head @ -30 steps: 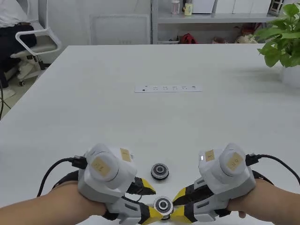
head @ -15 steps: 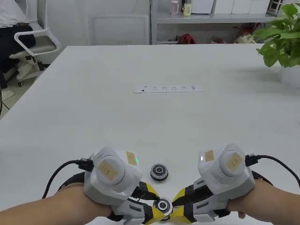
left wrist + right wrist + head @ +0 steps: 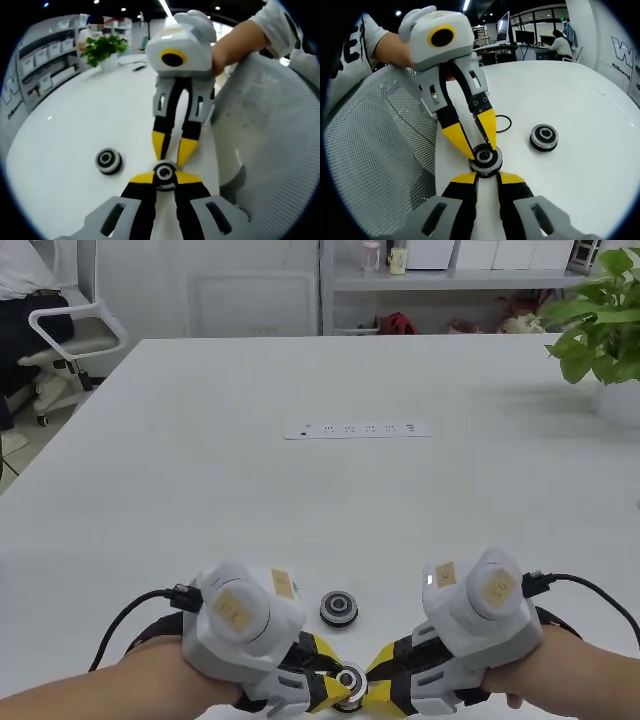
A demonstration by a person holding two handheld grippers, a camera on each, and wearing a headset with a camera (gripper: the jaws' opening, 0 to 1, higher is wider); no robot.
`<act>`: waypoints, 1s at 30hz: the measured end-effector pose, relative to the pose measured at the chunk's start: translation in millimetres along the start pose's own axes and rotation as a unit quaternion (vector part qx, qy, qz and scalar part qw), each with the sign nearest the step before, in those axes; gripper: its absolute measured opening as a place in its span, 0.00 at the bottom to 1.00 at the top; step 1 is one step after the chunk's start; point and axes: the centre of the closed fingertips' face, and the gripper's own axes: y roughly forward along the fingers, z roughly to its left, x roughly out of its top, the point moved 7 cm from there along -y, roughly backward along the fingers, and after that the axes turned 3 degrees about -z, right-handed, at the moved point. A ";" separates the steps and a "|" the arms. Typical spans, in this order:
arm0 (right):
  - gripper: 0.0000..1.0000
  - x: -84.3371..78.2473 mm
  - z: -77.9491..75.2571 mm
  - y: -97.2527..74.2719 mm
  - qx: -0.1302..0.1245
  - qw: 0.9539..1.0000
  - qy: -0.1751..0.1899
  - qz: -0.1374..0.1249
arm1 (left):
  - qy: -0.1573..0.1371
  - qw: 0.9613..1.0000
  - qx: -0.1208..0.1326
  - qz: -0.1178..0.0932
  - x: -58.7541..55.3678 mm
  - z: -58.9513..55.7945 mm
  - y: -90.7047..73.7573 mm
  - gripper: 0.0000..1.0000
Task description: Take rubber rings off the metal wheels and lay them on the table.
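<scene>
A metal wheel (image 3: 348,680) with a black rubber ring is held between both grippers at the table's near edge. My left gripper (image 3: 333,678) is shut on it; its yellow tips flank the wheel (image 3: 164,173) in the left gripper view. From the other side my right gripper (image 3: 366,680) grips the same wheel (image 3: 486,159), its tips (image 3: 172,150) pinched at the rim. A second wheel (image 3: 339,608) lies flat on the table just beyond, apart from both grippers. One loose black rubber ring (image 3: 501,123) lies on the table behind the left gripper (image 3: 480,142).
A white power strip (image 3: 348,430) lies mid-table. A potted plant (image 3: 600,310) stands at the far right edge. The white table (image 3: 300,520) stretches far ahead. A white mesh chair back (image 3: 375,150) is close beside the grippers.
My left gripper has moved in toward the wheel and its jaws have shut on it. The right gripper and the second wheel have stayed put.
</scene>
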 end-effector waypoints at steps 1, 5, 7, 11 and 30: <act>0.12 0.0 0.0 -0.1 0.000 1.000 -0.001 0.001 | -0.001 1.000 0.002 0.000 0.0 0.0 0.9 0.14; 0.10 -0.3 0.2 -0.2 0.000 1.000 -0.003 0.004 | -0.002 1.000 0.005 0.000 -0.3 0.3 1.4 0.14; 0.05 -1.7 0.7 -1.0 0.002 1.000 0.000 0.008 | 0.001 1.000 0.007 0.001 -0.1 -0.2 1.2 0.14; 0.04 -1.6 0.5 -1.0 0.001 1.000 0.002 0.007 | -0.002 1.000 0.010 0.000 0.1 -0.5 1.4 0.14; 0.00 -3.6 -2.8 -2.6 0.003 0.998 0.067 -0.007 | 0.004 1.000 0.016 -0.002 -0.2 0.0 1.7 0.13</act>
